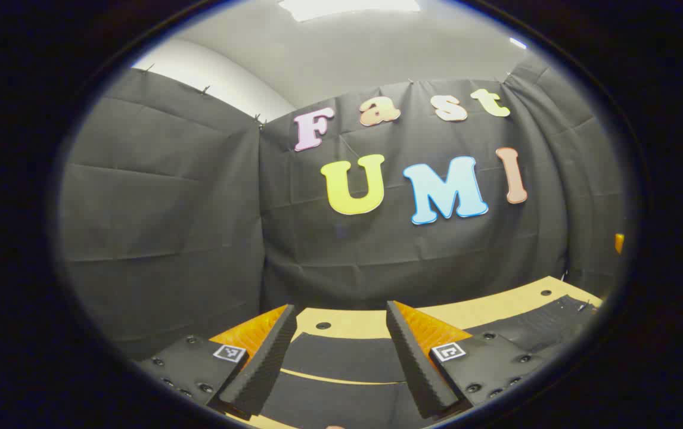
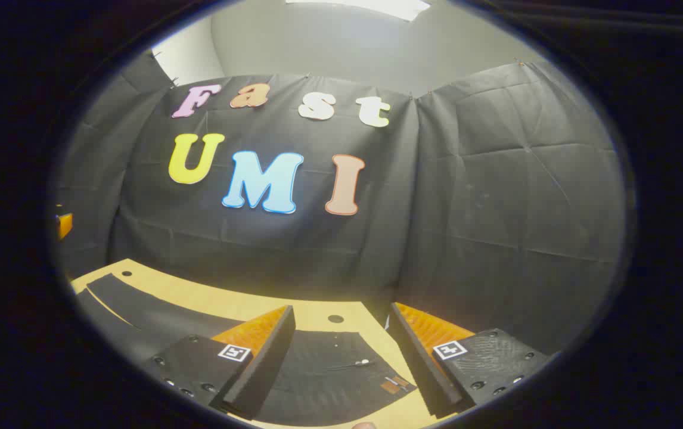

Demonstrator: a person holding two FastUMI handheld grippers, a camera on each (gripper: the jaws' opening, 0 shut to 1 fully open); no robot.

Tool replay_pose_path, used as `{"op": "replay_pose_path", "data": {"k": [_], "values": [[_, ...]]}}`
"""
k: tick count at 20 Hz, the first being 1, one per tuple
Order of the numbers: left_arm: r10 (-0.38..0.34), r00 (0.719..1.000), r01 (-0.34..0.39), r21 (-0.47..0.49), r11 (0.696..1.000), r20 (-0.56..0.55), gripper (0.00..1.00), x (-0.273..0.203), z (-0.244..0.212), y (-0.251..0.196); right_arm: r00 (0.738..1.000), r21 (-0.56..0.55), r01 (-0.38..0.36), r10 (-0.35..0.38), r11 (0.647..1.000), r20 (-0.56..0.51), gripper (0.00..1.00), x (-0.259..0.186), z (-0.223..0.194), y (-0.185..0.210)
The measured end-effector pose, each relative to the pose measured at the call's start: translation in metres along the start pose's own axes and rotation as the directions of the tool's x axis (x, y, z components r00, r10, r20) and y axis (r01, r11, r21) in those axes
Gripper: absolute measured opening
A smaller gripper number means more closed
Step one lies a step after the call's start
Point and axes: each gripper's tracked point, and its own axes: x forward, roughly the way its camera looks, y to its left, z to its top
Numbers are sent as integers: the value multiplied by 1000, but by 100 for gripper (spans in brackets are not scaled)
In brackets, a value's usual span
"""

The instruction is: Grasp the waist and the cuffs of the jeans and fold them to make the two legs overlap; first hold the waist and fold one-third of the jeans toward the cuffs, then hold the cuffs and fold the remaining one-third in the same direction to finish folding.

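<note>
Nothing folded yet, by the look of it. Black jeans [image 1: 341, 363] spread flat on the pale wooden bench [image 1: 484, 310], both legs side by side with a thin strip of bench showing between them, just ahead of and below the left gripper [image 1: 337, 357]. Fingers [image 1: 261, 363] of that gripper set wide apart, gripping nothing, held just above the cloth. Same on the other side: right gripper [image 2: 341, 360] with fingers [image 2: 261, 369] spread wide and empty, poised over the waist end [image 2: 332, 372], where a small tan patch [image 2: 395, 384] and metal rivets show between and just beyond the fingers. From there, the rest of the garment trailing off to the left along the bench. Likely the very start: legs not overlapped, no third turned over. All left to do: the grasp at waist and cuffs, the lengthwise fold, then both thirds.
</note>
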Motion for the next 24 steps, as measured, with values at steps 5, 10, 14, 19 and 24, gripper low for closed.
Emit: {"op": "replay_pose_path", "data": {"k": [5,10,14,19,24], "values": [[10,1000,-10,-1,1000,-8,97,-1,2,5,1000,0,-2,2,1000,-2,94,-3,-3,0],[12,1000,-12,-5,1000,-10,97,-8,1,5,1000,3,-12,12,1000,-6,94,-6,-4,2],[14,1000,-14,-3,1000,-12,97,-13,1,6,1000,2,-12,12,1000,-4,94,-6,-3,1],[31,1000,-31,-2,1000,-1,97,-12,3,12,1000,11,-16,16,1000,-1,94,0,-3,5],[33,999,-33,-23,999,-23,94,-7,-7,13,999,35,-32,32,999,1,94,-1,-6,9]]}}
